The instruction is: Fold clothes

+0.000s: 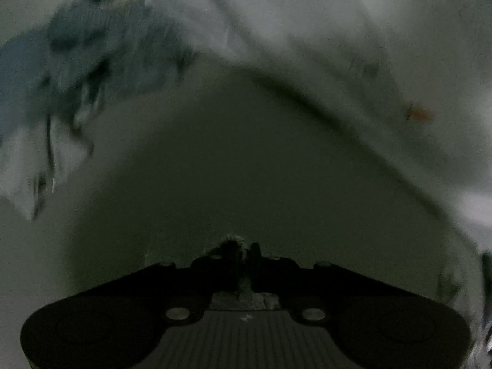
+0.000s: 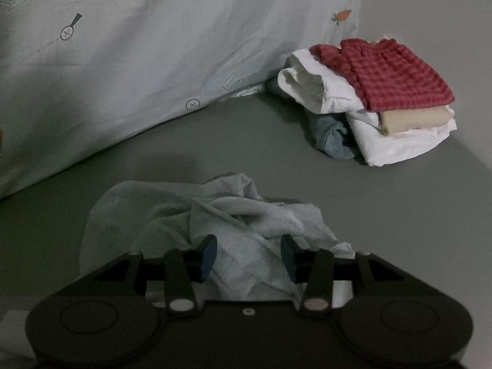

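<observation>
In the right wrist view, a crumpled pale blue garment [image 2: 215, 221] lies on the grey bed surface [image 2: 384, 215]. My right gripper [image 2: 247, 255] is open, its blue-padded fingers [image 2: 209, 253] astride the near part of the garment. In the blurred left wrist view, my left gripper [image 1: 241, 253] is shut on a small bunch of cloth [image 1: 235, 243]. A blue-grey garment [image 1: 92, 49] shows smeared at the upper left, away from the fingers.
A large pale printed pillow [image 2: 153, 46] leans across the back left; it also shows blurred in the left wrist view [image 1: 369, 46]. A pile of folded clothes [image 2: 384, 92], red checked on top of white and beige, sits at the back right beside a blue piece [image 2: 332, 138].
</observation>
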`<state>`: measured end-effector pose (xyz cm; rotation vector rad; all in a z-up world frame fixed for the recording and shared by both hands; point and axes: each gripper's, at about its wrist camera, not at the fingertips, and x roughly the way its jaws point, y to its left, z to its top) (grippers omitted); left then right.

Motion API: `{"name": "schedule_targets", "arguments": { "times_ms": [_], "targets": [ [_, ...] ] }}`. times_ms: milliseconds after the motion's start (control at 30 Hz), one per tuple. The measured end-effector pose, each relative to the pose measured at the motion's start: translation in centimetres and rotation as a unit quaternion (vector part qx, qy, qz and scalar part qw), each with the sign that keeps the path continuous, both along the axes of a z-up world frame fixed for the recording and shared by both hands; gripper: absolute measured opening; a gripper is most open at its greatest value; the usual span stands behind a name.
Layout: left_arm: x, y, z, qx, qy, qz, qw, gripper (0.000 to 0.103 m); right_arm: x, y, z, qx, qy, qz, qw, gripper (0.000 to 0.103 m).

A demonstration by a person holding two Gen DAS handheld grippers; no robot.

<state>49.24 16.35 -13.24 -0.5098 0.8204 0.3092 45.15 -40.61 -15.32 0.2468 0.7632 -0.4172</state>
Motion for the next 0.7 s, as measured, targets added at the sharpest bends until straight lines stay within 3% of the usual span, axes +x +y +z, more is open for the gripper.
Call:
{"name": "schedule_targets", "arguments": {
  "times_ms": [133,300,400,500,633,700],
  "targets": [
    [1.4,0.8,8.1,0.018,-0.116,-0.008,0.9931,0.004,-0.1,-1.0,0.7,0.009,-0.017,-0.024,1.0,0.047],
    [-0.5,0.9,18.0,0.054,-0.261,-0.04,0.963,0.004,-1.2,-1.6,1.1,0.021,-0.028,-0.048,0.998,0.047],
    [-3.4,1.0,19.7,0.098,-0.279,-0.039,0.9546,0.004,-2.0,-1.9,1.1,0.024,-0.03,-0.059,0.998,0.047],
    [-7.1,2.0,17.7,0.114,-0.241,-0.009,0.9637,0.004,-2.7,-2.2,1.2,0.027,-0.032,-0.069,0.997,0.047],
    [-11.4,4.7,10.6,0.092,-0.112,0.086,0.9857,0.008,-3.3,-2.4,0.7,0.029,-0.021,-0.071,0.997,0.047],
    [-12.9,5.9,6.4,0.093,-0.03,0.132,0.9864,0.008,-3.4,-2.4,0.5,0.03,-0.015,-0.069,0.997,0.047]
  ]
}}
